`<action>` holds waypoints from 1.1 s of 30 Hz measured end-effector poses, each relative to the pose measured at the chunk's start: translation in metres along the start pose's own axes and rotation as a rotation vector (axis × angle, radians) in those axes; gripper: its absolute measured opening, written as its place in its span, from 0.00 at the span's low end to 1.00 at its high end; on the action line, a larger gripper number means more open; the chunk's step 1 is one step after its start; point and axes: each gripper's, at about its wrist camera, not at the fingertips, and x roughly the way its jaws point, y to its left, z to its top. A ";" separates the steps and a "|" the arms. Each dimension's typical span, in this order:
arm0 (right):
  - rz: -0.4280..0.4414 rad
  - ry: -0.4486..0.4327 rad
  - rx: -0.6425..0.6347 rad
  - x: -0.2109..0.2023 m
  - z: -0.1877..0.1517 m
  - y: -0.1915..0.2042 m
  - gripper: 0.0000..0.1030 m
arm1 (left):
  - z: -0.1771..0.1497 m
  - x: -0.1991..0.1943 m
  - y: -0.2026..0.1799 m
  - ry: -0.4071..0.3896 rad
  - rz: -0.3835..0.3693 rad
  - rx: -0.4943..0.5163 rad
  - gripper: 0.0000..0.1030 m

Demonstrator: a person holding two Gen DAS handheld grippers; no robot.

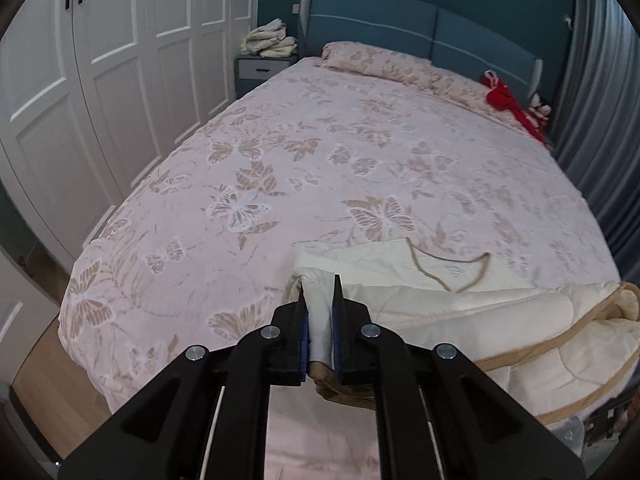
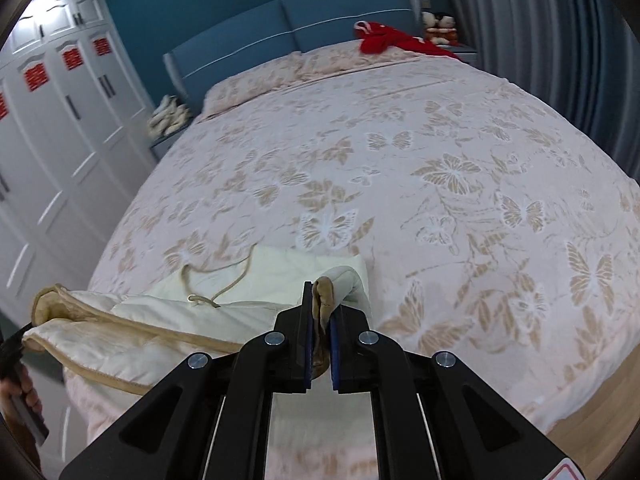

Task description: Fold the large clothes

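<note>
Robe point(image 1: 460, 308) pinched at both ends, near foot of bed point(image 1: 320, 140)!

Left wrist view: left hand-held gripper point(image 1: 320, 292) is clamped on a cream corner, quilted bulk sagging rightward onto the bed. Right wrist view: right hand-held gripper point(image 2: 320, 300) is clamped on the tan-trimmed edge, cord point(image 2: 224, 284) trailing loose. Looks soft, floppy, fairly light — bound hems and corners seem the surest holds.

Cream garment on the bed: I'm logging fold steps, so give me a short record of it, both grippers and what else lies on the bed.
garment: cream padded garment with tan trim, partly on the bed's near edge
left gripper: shut on a cream corner
right gripper: shut on a tan-trimmed corner
bed: pink butterfly cover
other item: red clothing by the headboard
</note>
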 end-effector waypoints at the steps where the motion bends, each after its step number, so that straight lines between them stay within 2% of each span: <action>1: -0.020 -0.014 -0.007 0.010 0.000 0.003 0.05 | 0.001 0.015 -0.003 0.008 0.022 -0.003 0.08; 7: -0.100 -0.011 0.003 0.065 -0.004 0.009 0.05 | 0.002 0.074 -0.019 0.051 0.133 0.018 0.09; 11: -0.144 -0.004 -0.004 0.089 -0.008 0.012 0.05 | 0.000 0.101 -0.022 0.077 0.168 0.000 0.10; 19: -0.193 0.021 -0.024 0.124 -0.014 0.016 0.06 | -0.015 0.150 -0.031 0.138 0.238 0.035 0.11; 22: -0.206 0.026 -0.010 0.130 -0.015 0.013 0.06 | -0.021 0.158 -0.034 0.133 0.255 0.064 0.11; 27: -0.194 0.022 0.025 0.126 -0.013 0.011 0.08 | -0.019 0.153 -0.034 0.125 0.242 0.072 0.13; 33: -0.124 -0.058 0.053 0.085 -0.003 0.016 0.13 | -0.008 0.115 -0.023 0.080 0.170 0.013 0.15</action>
